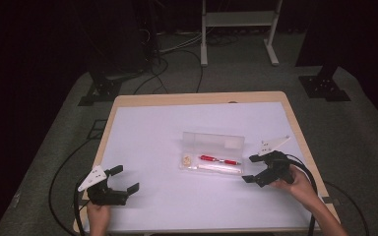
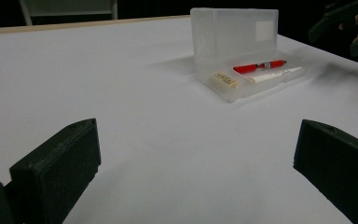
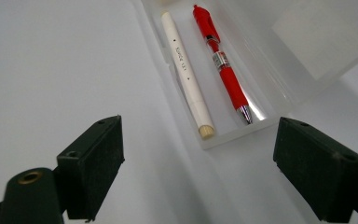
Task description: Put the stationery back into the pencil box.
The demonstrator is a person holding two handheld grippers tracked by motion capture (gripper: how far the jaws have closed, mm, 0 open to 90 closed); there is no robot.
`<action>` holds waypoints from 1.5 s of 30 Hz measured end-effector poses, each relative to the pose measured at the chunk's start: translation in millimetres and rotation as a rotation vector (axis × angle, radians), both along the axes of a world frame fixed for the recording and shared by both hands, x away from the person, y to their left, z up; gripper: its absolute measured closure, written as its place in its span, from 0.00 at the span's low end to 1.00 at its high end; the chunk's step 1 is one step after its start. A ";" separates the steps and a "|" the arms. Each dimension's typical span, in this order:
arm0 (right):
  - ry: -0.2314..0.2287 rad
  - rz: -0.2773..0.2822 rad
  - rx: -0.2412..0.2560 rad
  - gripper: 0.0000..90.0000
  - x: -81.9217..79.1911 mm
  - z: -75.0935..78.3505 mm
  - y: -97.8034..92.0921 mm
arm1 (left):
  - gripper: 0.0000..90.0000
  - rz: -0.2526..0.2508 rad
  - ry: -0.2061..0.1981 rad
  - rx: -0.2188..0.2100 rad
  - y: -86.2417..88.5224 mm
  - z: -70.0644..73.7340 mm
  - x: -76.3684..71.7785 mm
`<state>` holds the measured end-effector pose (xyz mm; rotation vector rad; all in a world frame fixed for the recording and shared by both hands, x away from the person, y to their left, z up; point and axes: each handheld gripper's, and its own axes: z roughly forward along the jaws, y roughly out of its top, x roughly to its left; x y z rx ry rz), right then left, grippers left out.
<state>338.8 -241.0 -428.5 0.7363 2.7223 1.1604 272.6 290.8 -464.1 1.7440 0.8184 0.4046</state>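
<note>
Table wide open btwn claws; only the open pencil case (image 1: pixel 212 152), lid upright, blocks centre-right.

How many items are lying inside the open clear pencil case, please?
3: a red pen nearest the raised lid, a white pen beside it, and an eraser at one end.

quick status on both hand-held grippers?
Left hand-held gripper: open, holding nothing, over bare table.
Right hand-held gripper: open, holding nothing, beside the open pencil case.
</note>
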 end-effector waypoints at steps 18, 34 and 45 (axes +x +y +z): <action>0.008 -0.042 0.014 0.17 -9.3 -5.4 -19.7 | 0.00 0.000 0.002 0.007 -0.4 -0.2 0.1; 0.009 -0.089 0.028 0.16 -17.0 -8.0 -39.1 | 0.00 0.001 0.001 0.006 -0.4 -0.2 0.1; 0.022 -0.111 0.028 0.16 -20.7 -16.7 -47.5 | 0.00 0.000 0.002 0.007 -0.4 -0.2 0.3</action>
